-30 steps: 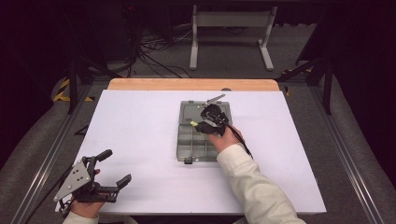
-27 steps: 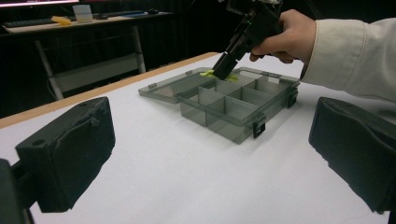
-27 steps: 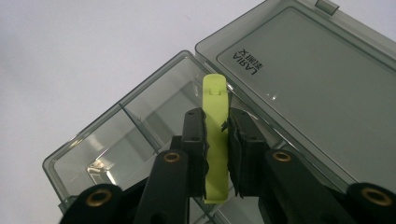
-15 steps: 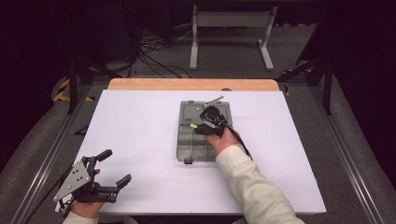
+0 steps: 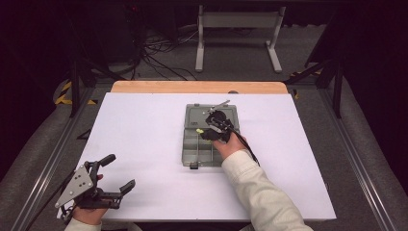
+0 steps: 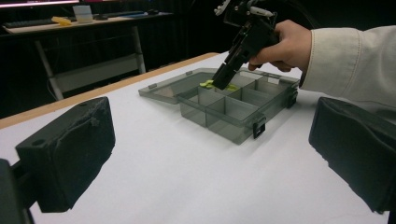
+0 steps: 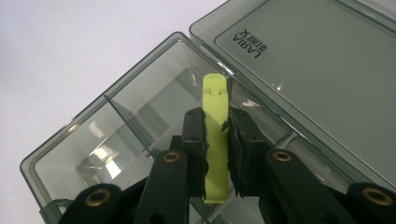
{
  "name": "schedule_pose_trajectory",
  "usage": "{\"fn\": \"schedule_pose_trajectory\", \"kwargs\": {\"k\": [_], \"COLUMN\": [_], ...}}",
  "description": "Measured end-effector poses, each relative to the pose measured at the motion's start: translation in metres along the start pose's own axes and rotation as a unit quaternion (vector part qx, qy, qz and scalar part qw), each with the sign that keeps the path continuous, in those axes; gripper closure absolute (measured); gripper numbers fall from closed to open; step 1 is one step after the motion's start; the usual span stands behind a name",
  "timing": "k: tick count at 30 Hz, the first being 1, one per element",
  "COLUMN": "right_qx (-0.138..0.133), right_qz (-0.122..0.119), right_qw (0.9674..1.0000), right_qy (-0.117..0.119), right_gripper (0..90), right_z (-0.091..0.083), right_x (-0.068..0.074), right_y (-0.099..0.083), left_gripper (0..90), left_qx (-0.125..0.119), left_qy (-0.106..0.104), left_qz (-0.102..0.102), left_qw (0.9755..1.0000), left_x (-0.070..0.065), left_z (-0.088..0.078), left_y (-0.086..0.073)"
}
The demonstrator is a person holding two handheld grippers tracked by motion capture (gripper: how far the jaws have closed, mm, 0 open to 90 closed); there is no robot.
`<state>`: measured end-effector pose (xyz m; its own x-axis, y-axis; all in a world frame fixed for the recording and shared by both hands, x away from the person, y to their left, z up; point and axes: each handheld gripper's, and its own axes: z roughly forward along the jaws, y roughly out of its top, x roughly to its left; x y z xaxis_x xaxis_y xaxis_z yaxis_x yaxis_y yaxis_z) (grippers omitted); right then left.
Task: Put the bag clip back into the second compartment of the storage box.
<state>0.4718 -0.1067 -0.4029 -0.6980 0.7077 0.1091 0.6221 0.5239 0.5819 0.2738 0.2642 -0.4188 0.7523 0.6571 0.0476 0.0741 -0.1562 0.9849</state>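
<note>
The table (image 5: 144,144) is a flat white sheet with a wooden strip along its far edge, and most of it lies bare, with wide open room left and right of the box (image 5: 197,149). The box sits near the middle, a smoky translucent plastic organiser split by thin walls into small compartments, its lid (image 5: 199,113) swung flat open toward the far edge and a dark latch on its near wall. The right gripper (image 5: 211,131) reaches down into a far compartment beside the lid hinge, its jaws clamped on a clip (image 7: 215,140), a slim lime-green plastic strip with a rounded tip that points toward the hinge; the compartment walls stand close around it on each side. In the left gripper view the same gripper (image 6: 223,77) slants steeply into the box. The left gripper (image 5: 118,175) rests at the near left corner, just inside the table edge and well apart from the box, its padded black jaws spread wide and holding nothing. Beyond the table are dark floor, cables (image 5: 159,57) and a grey metal stand (image 5: 238,29).
</note>
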Motion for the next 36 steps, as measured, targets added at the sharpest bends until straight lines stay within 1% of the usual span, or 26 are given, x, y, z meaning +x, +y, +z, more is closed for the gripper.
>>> {"fn": "schedule_pose_trajectory", "kwargs": {"k": [1,3,4,6,9,11,12,15,17,20,21,25,29,30,31,32,33,34,35,36], "right_qx": [0.000,-0.001,-0.003,-0.006,-0.015,-0.020,-0.026,-0.049,-0.062,-0.083,-0.089,-0.102,-0.112,-0.112,-0.122,-0.122,-0.127,-0.140,-0.144,-0.153], "right_qz": [-0.001,0.002,0.002,0.001,0.000,-0.006,-0.012,-0.019,-0.026,-0.040,-0.041,-0.053,-0.063,-0.063,-0.065,-0.065,-0.067,-0.072,-0.073,-0.076], "right_qw": [1.0000,1.0000,1.0000,1.0000,0.9999,0.9998,0.9996,0.9986,0.9977,0.9956,0.9950,0.9929,0.9912,0.9912,0.9898,0.9898,0.9890,0.9869,0.9862,0.9846], "right_qy": [0.000,0.001,0.002,-0.001,0.002,-0.001,0.002,0.007,0.007,0.017,0.020,0.030,0.031,0.031,0.034,0.034,0.035,0.035,0.037,0.037], "right_gripper": [76.0,68.0,66.1,63.2,59.1,54.9,52.8,45.3,39.9,30.4,27.7,20.0,15.8,15.8,13.9,13.9,13.1,11.1,10.4,9.4], "right_z": [0.000,0.000,-0.001,-0.003,-0.007,-0.011,-0.014,-0.026,-0.034,-0.049,-0.052,-0.064,-0.074,-0.074,-0.081,-0.081,-0.084,-0.093,-0.096,-0.101], "right_x": [0.000,0.000,0.000,0.000,0.002,0.004,0.005,0.008,0.011,0.016,0.018,0.023,0.027,0.027,0.028,0.028,0.028,0.028,0.028,0.028], "right_y": [0.000,0.000,0.000,0.000,0.000,0.000,0.000,0.000,-0.001,-0.003,-0.003,-0.006,-0.013,-0.013,-0.018,-0.018,-0.020,-0.026,-0.028,-0.031], "left_gripper": [0.9,0.8,0.8,0.8,0.9,0.8,0.9,0.8,0.7,0.7,0.7,0.7,0.7,0.7,0.7,0.7,0.7,0.8,0.7,0.7], "left_qx": [0.000,0.000,0.000,0.000,0.001,0.002,0.000,0.000,0.001,-0.001,0.002,0.002,0.003,0.002,0.001,0.001,0.000,0.000,0.003,0.003], "left_qy": [0.000,0.000,0.001,0.000,-0.001,-0.001,-0.002,-0.002,-0.002,-0.002,-0.002,-0.001,-0.001,0.000,-0.001,-0.001,-0.001,-0.001,-0.001,-0.002], "left_qz": [0.000,0.000,0.003,0.001,0.001,0.002,-0.001,-0.001,0.001,-0.001,0.001,0.001,0.000,0.001,-0.001,-0.001,-0.001,0.000,0.002,0.000], "left_qw": [1.0000,1.0000,1.0000,1.0000,1.0000,1.0000,1.0000,1.0000,1.0000,1.0000,1.0000,1.0000,1.0000,1.0000,1.0000,1.0000,1.0000,1.0000,1.0000,1.0000], "left_x": [0.000,0.000,0.000,0.000,0.001,0.001,0.000,0.001,0.001,0.000,0.001,0.000,0.000,0.000,0.000,0.000,0.000,0.000,0.000,-0.001], "left_z": [0.000,0.000,0.000,0.000,0.000,0.001,0.001,0.003,0.003,0.003,0.002,0.002,0.002,0.002,0.002,0.002,0.002,0.002,0.002,0.003], "left_y": [0.000,0.000,0.000,0.000,0.000,0.001,0.001,0.001,0.001,0.000,0.001,0.001,0.000,0.001,0.001,0.001,0.001,0.001,0.001,0.001]}}
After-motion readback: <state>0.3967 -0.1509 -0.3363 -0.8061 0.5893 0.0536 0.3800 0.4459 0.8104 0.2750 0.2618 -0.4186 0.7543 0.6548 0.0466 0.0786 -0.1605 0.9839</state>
